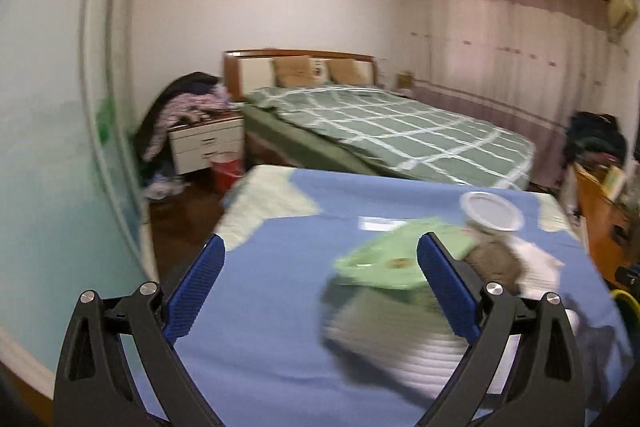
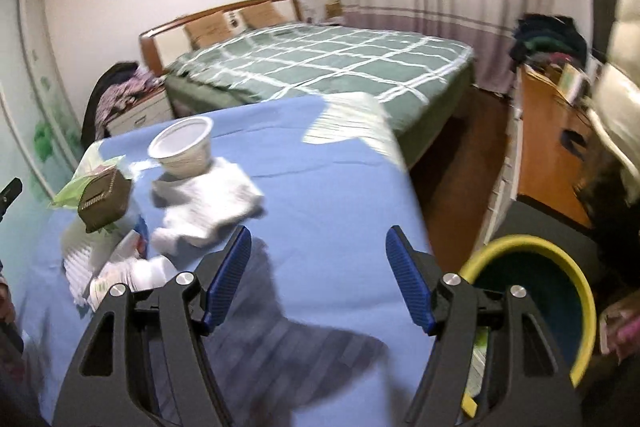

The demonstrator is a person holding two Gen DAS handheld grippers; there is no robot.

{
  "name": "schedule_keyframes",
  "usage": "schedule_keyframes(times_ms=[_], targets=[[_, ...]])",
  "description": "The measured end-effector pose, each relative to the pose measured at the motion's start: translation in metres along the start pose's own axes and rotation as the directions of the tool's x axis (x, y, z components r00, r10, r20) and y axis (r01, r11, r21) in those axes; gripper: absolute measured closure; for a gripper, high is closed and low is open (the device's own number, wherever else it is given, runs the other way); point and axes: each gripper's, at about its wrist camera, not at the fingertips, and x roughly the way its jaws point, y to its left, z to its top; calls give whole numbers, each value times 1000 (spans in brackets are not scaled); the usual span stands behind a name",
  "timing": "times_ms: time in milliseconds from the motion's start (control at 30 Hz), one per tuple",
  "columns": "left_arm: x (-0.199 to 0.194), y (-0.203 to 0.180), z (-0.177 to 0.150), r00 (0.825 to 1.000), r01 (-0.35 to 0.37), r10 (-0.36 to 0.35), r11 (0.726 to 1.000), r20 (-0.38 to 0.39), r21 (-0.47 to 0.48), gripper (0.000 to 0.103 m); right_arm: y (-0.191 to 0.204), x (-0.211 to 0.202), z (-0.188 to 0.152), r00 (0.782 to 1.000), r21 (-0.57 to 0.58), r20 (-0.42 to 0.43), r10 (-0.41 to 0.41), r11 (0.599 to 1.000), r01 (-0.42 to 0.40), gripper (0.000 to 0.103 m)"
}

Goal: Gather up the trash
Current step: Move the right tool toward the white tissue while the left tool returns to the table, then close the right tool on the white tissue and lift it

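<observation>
A heap of trash lies on the blue-covered table (image 2: 320, 163): a white plastic cup (image 2: 186, 147), crumpled white tissue (image 2: 212, 199), a small brown box (image 2: 105, 201), a green bag (image 2: 76, 187) and white ribbed paper (image 2: 80, 263). My right gripper (image 2: 319, 233) is open over bare cloth to the right of the heap, with nothing between its fingers. In the left wrist view the same heap is blurred: the cup (image 1: 492, 211), the brown box (image 1: 496, 259) and the green bag (image 1: 380, 263). My left gripper (image 1: 320, 267) is wide open, its right finger in front of the green bag.
A yellow-rimmed bin (image 2: 532, 291) stands on the floor just past the table's right edge. Behind the table is a bed with a green checked cover (image 2: 320, 63). A nightstand piled with clothes (image 1: 204, 139), a red bucket (image 1: 226, 171) and a wooden desk (image 2: 552, 131) flank it.
</observation>
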Motion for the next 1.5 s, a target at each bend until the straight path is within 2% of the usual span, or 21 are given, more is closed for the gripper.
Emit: schedule_keyframes(times_ms=[133,167,267,333,500,633,667,733,800,867,933,1200,1367,1500], targets=[[15,22,-8,999,-17,16,999,-39,-35,8,30,40,22,998,-83,-60,18,996,-23,37],[16,17,-10,999,-23,22,999,-47,-37,8,38,49,23,997,-95,-71,20,995,-27,37],[12,20,-13,998,-49,48,997,-30,-51,8,56,72,30,994,-140,-105,39,989,-53,37],[14,22,-13,998,-64,63,996,-29,-59,8,65,89,30,991,-165,-134,22,985,-45,37],[14,21,-16,997,-63,59,995,-44,-83,8,72,115,23,981,-174,-194,12,984,-46,37],[12,16,-16,998,-61,59,996,-37,-69,7,72,121,25,978,-159,-206,32,985,-66,37],[12,15,-16,998,-62,60,996,-35,-67,8,73,123,26,977,-156,-209,41,985,-75,40],[12,14,-16,998,-61,59,996,-34,-64,8,75,122,25,976,-152,-210,65,983,-98,50],[13,12,-17,998,-63,61,996,-36,-62,8,79,120,24,975,-168,-208,80,979,-116,65],[12,11,-17,998,-61,59,996,-38,-60,7,85,117,23,976,-178,-204,79,977,-116,73],[12,11,-18,997,-63,61,996,-37,-59,7,86,116,22,973,-171,-210,100,976,-137,90],[9,9,-17,998,-53,51,997,-32,-63,8,71,92,25,973,-94,-183,142,982,-161,92],[6,9,-17,999,-40,38,997,-27,-69,7,55,56,27,983,-58,-111,146,987,-153,92],[4,8,-16,999,-31,30,997,-19,-70,8,30,23,22,995,1,-24,100,995,-100,92]])
